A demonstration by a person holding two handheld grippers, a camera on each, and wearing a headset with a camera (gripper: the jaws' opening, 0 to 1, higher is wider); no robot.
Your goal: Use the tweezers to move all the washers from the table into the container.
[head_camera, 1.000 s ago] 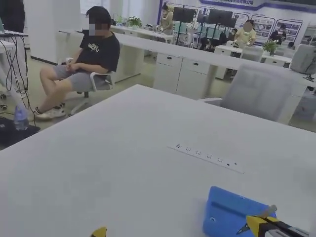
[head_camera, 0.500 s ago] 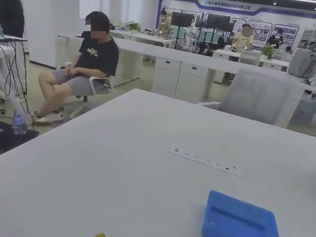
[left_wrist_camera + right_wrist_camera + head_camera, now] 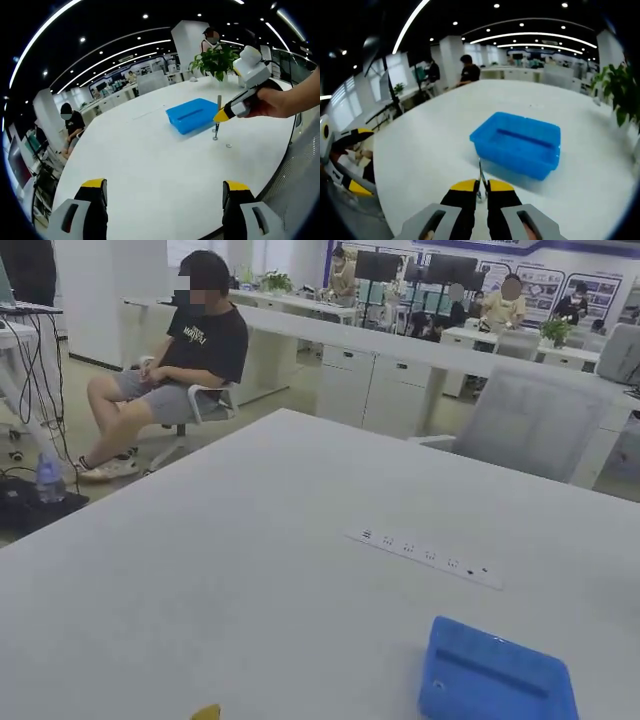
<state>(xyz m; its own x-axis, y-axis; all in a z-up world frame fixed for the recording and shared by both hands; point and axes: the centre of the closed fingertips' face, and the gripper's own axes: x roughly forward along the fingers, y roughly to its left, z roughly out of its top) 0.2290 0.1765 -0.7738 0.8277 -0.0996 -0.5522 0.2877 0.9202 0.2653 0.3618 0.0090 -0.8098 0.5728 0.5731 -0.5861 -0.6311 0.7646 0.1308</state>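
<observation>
Washer flat on white table just beside tips of tweezers, those clamped tips-down between closed jaws of right gripper, near blue container; left gripper well off to the left, jaws wide apart

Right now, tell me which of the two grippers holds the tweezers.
The right gripper: its jaws are shut on the tweezers, near the blue container. The left gripper's jaws stand wide apart with nothing between them.
</observation>
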